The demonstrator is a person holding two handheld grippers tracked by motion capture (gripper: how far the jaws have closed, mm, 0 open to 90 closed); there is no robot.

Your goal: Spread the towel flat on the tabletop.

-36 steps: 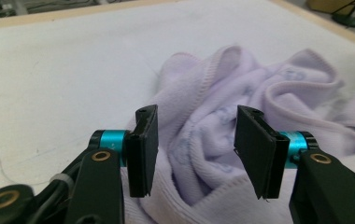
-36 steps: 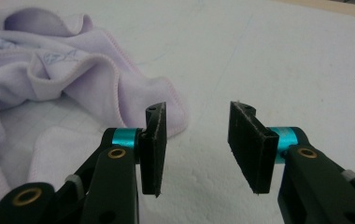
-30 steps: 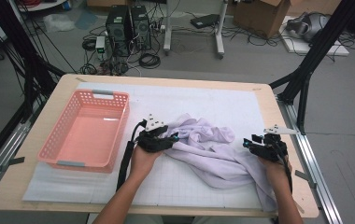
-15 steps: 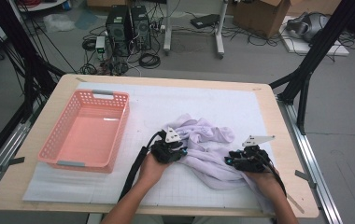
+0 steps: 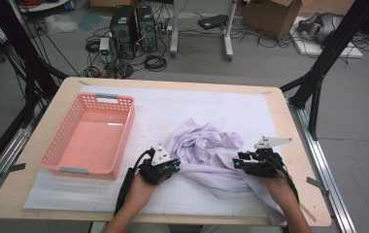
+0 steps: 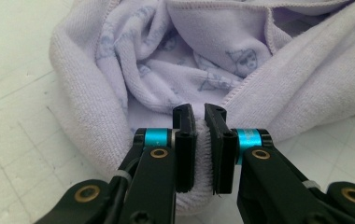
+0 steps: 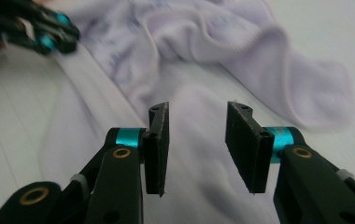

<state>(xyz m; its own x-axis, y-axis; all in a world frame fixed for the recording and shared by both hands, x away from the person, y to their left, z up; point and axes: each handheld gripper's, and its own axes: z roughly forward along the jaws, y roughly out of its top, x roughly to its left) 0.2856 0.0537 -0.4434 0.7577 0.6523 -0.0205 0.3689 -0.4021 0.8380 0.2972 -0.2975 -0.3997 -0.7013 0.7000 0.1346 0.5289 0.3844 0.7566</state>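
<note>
While both forearms come in from the bottom edge of the high view, the left gripper (image 5: 173,166) sits at the near left edge of the lavender towel (image 5: 210,155) and the right gripper (image 5: 238,164) sits over its near right part. Left gripper view: jaws clenched on a folded ridge of the towel (image 6: 241,60), a thick roll of terry pinched between the two pads, cloth bulging below them. Towel has a faint printed cartoon pattern and a stitched hem running up behind the jaws. Right gripper view: the right gripper (image 7: 196,144) has its jaws released, clear gap between the pads, towel (image 7: 203,51) lying under and beyond them, nothing pinched; view is blurred. The left gripper (image 7: 56,30) shows at upper left of that view, at the towel edge.

Towel lies crumpled on the white gridded mat (image 5: 173,109), right of centre on the wooden table (image 5: 289,126), a bunched mound at its far side and a flatter tail running toward the near right table edge under the right forearm. Pink plastic basket (image 5: 65,155) stands on the mat's left side, just beside the left gripper, apart from the towel. Beyond the table: floor with two black computer towers (image 5: 133,26), cables, cardboard box (image 5: 275,14).
</note>
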